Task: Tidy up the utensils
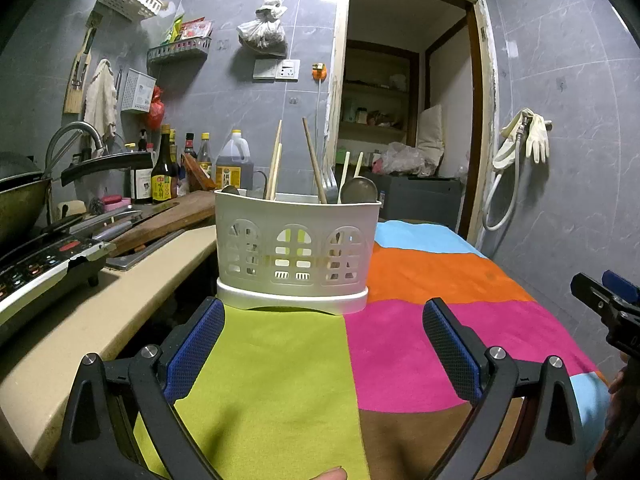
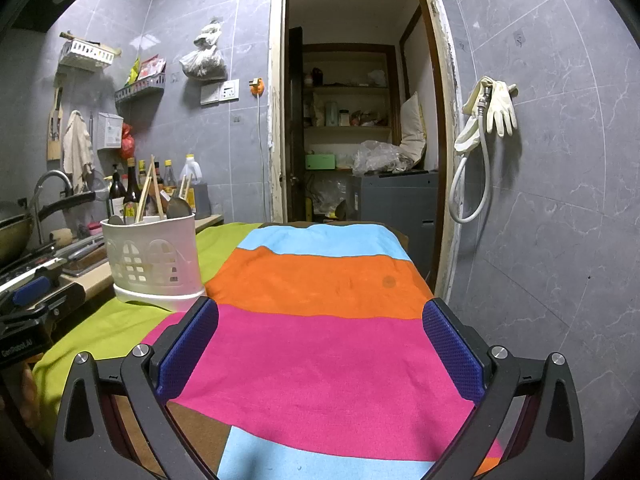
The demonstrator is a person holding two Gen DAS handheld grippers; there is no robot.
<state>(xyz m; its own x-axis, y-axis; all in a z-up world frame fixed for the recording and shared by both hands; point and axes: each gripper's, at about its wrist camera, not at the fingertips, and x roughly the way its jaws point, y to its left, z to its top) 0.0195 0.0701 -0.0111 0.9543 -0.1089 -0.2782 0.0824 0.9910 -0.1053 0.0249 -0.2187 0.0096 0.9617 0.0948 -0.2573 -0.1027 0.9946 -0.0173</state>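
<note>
- Grey-tiled kitchen corner with an open doorway at the back; nearest to both cameras, a table under a patchwork cloth of green, pink, orange, pale blue and brown panels
- left gripper low over the green and pink panels, fingers spread wide, nothing between them; right gripper likewise spread over the pink panel, empty; its black body shows at the right edge of the left view
- cloth bare in both views; no loose utensil visible anywhere on it; judgement: sorting looks finished or very near it, with nothing left on the cloth to pick up, though whatever lies below the frames is hidden
- utensil holder just beyond the left gripper, upright on the green panel at the table's left edge, beside the counter; white plastic, arched cut-out windows in the wall, seated on a white drip base
- inside it, standing on end: chopsticks leaning left, another pair leaning right; a fork near the middle; a dark metal spoon at the right, bowl up; a second spoon bowl just clears the rim at the left; dividers inside cannot be made out, so which compartment holds what is unclear
- farther off, left: counter with cutting board, knife, wok, sauce bottles; wall racks above; rubber gloves hung right of the doorway
</note>
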